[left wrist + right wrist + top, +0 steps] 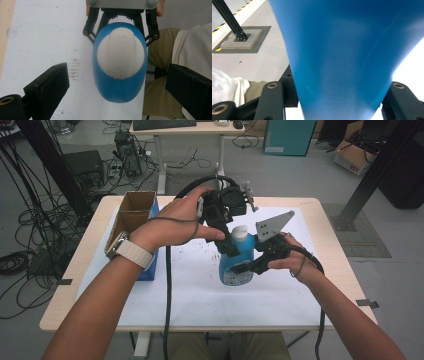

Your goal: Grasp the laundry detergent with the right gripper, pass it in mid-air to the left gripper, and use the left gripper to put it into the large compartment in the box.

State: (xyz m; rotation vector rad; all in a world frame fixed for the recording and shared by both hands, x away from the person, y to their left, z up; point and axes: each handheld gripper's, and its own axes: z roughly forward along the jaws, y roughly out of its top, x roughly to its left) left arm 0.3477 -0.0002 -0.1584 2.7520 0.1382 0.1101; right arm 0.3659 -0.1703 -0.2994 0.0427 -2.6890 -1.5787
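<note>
White table sheet [190,290]: blue bottle [236,265] upright, clamped by right gripper [250,265]; left gripper [227,247] spread wide, apparently above cap.

A grey concrete floor [300,175] strewn with black cables [30,220] surrounds the pale wooden counter [330,245]; a second light desk [200,129] stands behind.

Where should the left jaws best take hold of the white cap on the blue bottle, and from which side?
Grip the white cap across its two narrower sides, coming straight down from above. The blue bottle stands upright, the right gripper is clamped on its body, and the left gripper hangs open over the cap, one jaw on each side.
</note>
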